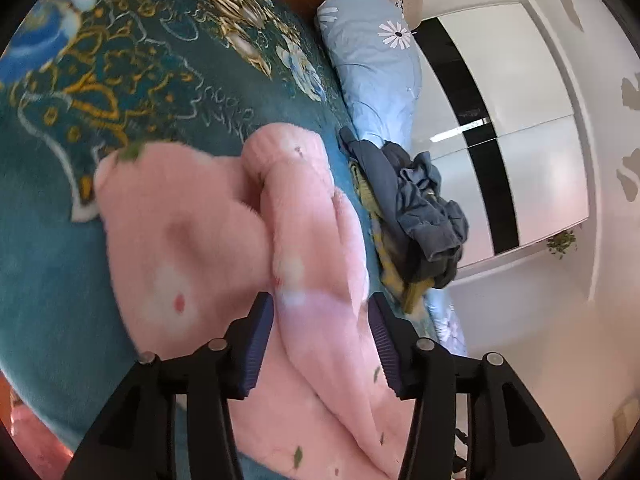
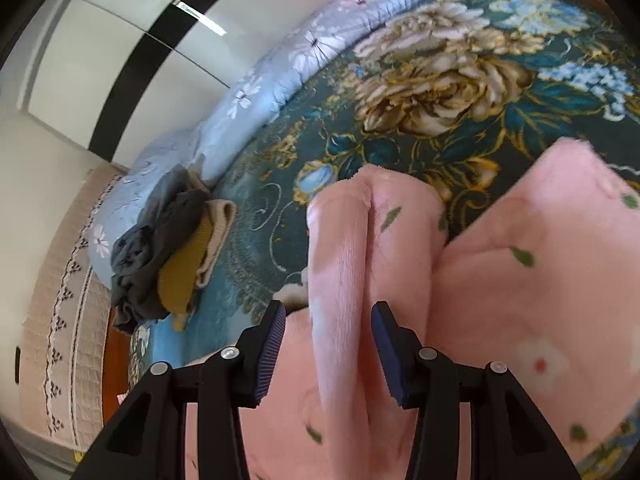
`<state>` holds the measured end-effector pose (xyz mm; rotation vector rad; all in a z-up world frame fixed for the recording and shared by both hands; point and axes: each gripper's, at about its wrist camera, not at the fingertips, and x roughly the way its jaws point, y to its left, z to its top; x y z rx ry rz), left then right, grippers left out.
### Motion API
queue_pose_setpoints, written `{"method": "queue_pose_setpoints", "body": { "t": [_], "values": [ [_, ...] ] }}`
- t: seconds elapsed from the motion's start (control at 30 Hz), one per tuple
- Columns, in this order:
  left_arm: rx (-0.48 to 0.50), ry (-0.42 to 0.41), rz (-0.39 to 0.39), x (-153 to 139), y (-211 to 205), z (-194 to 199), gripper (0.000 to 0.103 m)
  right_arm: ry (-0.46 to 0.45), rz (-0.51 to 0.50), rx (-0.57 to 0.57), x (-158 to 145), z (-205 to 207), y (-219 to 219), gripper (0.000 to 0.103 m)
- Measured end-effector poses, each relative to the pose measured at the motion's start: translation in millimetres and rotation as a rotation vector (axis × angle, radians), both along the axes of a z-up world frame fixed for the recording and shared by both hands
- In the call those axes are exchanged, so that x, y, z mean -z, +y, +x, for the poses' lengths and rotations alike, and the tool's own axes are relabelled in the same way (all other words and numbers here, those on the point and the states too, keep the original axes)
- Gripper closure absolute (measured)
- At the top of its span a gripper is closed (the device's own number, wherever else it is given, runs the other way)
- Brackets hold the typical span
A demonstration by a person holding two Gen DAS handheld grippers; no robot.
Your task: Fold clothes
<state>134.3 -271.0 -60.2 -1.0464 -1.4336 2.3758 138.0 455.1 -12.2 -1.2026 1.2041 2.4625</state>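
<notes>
Pink fleece garment (image 1: pixel 192 240) is lying mid-fold between both your spread-jaw grippers (image 1: pixel 322 340) (image 2: pixel 328 348) at bottom centre, so you're probably regrasping an edge next.

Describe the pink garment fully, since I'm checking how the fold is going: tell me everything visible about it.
The pink garment is soft, fuzzy fleece, pale pink with small white flowers, red dots and green leaf marks. It lies on the teal floral blanket, bunched into thick rolled folds rather than flat. One fold runs between the open fingers of the left claw; another ridge runs between those of the right claw. Neither claw's pads visibly press it. Its edges blur, so its garment type is unclear.
</notes>
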Motion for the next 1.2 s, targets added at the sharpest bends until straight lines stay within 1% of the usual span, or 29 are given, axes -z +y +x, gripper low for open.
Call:
{"method": "queue_pose_setpoints", "body": {
  "t": [0.03, 0.1, 0.13, 0.17, 0.2, 0.23, 0.27, 0.3, 0.33, 0.43, 0.47, 0.5, 0.53, 0.6, 0.67, 0.7, 0.77, 0.8, 0.87, 0.93, 1.03, 1.2],
  "values": [
    [0.002, -0.018, -0.021, -1, 4, -6, 0.053, -0.012, 0.0, 0.01, 3, -4, 1, 0.054],
    [0.013, -0.053, -0.071, -3, 11, -15, 0.053, -0.033, 0.0, 0.031, 7, -12, 4, 0.06],
    [0.018, -0.067, -0.096, -3, 14, -18, 0.053, -0.045, 0.003, 0.037, 9, -15, 5, 0.073],
    [0.024, -0.083, -0.117, -3, 17, -22, 0.054, -0.059, 0.009, 0.04, 9, -16, 5, 0.09],
    [0.027, -0.101, -0.132, -2, 20, -25, 0.055, -0.074, 0.015, 0.043, 9, -18, 6, 0.096],
    [0.026, -0.116, -0.145, -1, 21, -26, 0.066, -0.072, 0.016, 0.042, 5, -17, 7, 0.097],
    [0.024, -0.122, -0.15, 0, 22, -26, 0.09, -0.055, 0.012, 0.038, -1, -14, 8, 0.098],
    [0.02, -0.113, -0.146, 0, 21, -23, 0.094, -0.018, 0.008, 0.038, -10, -8, 9, 0.098],
    [0.014, -0.087, -0.133, -2, 18, -18, 0.094, 0.064, 0.017, 0.047, -26, 6, 13, 0.098],
    [-0.007, 0.061, -0.109, -20, 8, 12, 0.095, 0.387, 0.085, 0.09, -80, 65, 26, 0.098],
    [-0.014, 0.084, -0.102, -23, 5, 19, 0.095, 0.445, 0.11, 0.116, -93, 87, 33, 0.098],
    [-0.024, 0.09, -0.09, -23, 2, 26, 0.095, 0.422, 0.118, 0.148, -91, 104, 42, 0.098],
    [-0.03, 0.085, -0.073, -21, -1, 30, 0.095, 0.369, 0.106, 0.176, -81, 115, 50, 0.098],
    [-0.017, 0.035, -0.026, -7, -2, 30, 0.095, 0.264, 0.077, 0.232, -58, 135, 67, 0.098],
    [-0.006, -0.001, -0.008, 5, 0, 30, 0.095, 0.168, -0.018, 0.293, -21, 152, 80, 0.098],
    [-0.006, -0.013, -0.011, 8, 1, 31, 0.095, 0.125, -0.069, 0.322, -2, 159, 85, 0.098],
    [-0.003, -0.024, -0.012, 10, 3, 31, 0.095, 0.071, -0.124, 0.35, 21, 165, 90, 0.098],
    [-0.003, -0.016, -0.014, 9, 3, 31, 0.095, 0.056, -0.142, 0.36, 29, 166, 92, 0.098],
    [-0.004, 0.003, -0.03, 4, 4, 34, 0.095, 0.044, -0.159, 0.365, 35, 164, 94, 0.098],
    [-0.003, 0.006, -0.048, 3, 4, 36, 0.095, 0.026, -0.164, 0.366, 38, 158, 95, 0.095],
    [0.002, -0.008, -0.061, 8, 5, 37, 0.095, 0.011, -0.156, 0.375, 40, 152, 100, 0.095],
    [0.005, -0.023, -0.062, 12, 7, 31, 0.095, -0.013, -0.164, 0.381, 48, 147, 100, 0.094]
  ]
}}
